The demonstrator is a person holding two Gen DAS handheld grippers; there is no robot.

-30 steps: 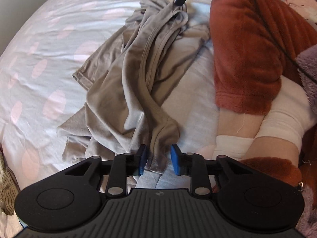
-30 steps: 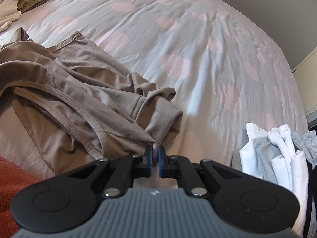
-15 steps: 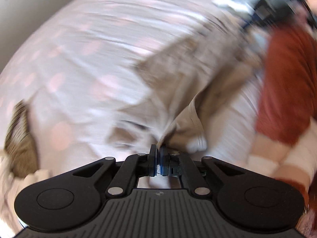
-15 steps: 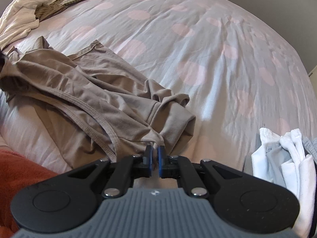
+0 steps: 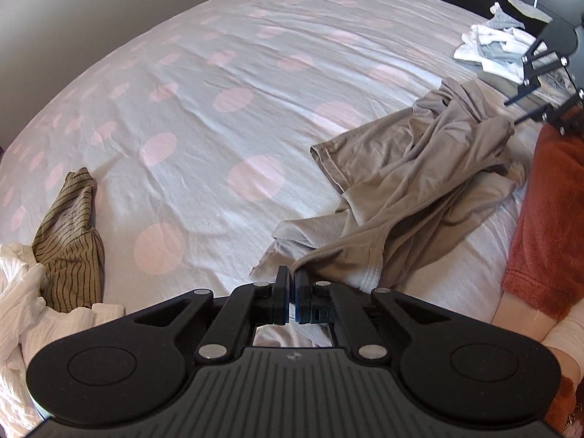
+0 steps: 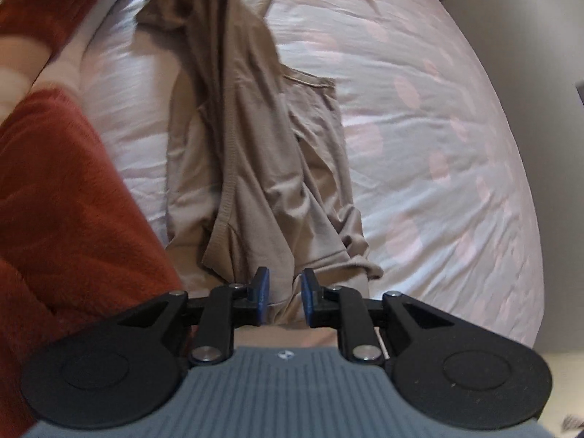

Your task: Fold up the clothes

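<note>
A taupe garment (image 5: 412, 182) lies crumpled on the bed at the right of the left wrist view. It stretches from my left gripper (image 5: 292, 284) up toward my right gripper (image 5: 511, 113). My left gripper is shut, pinching the garment's near hem. In the right wrist view the same garment (image 6: 255, 146) runs lengthwise away from my right gripper (image 6: 284, 295). Its jaws are opening. The blue pads stand apart with a fold of the taupe fabric loose between them.
The bed sheet (image 5: 219, 109) is pale with pink dots. An olive striped garment (image 5: 69, 241) and a white one (image 5: 22, 292) lie at the left. A pile of white and grey clothes (image 5: 489, 47) sits far right. A person's rust fleece sleeve (image 6: 54, 200) is at the bed's edge.
My left gripper has shut on the garment's hem and swung away with it, pulling the cloth out. My right gripper has rolled, and its pads have parted from their pinch on the fabric.
</note>
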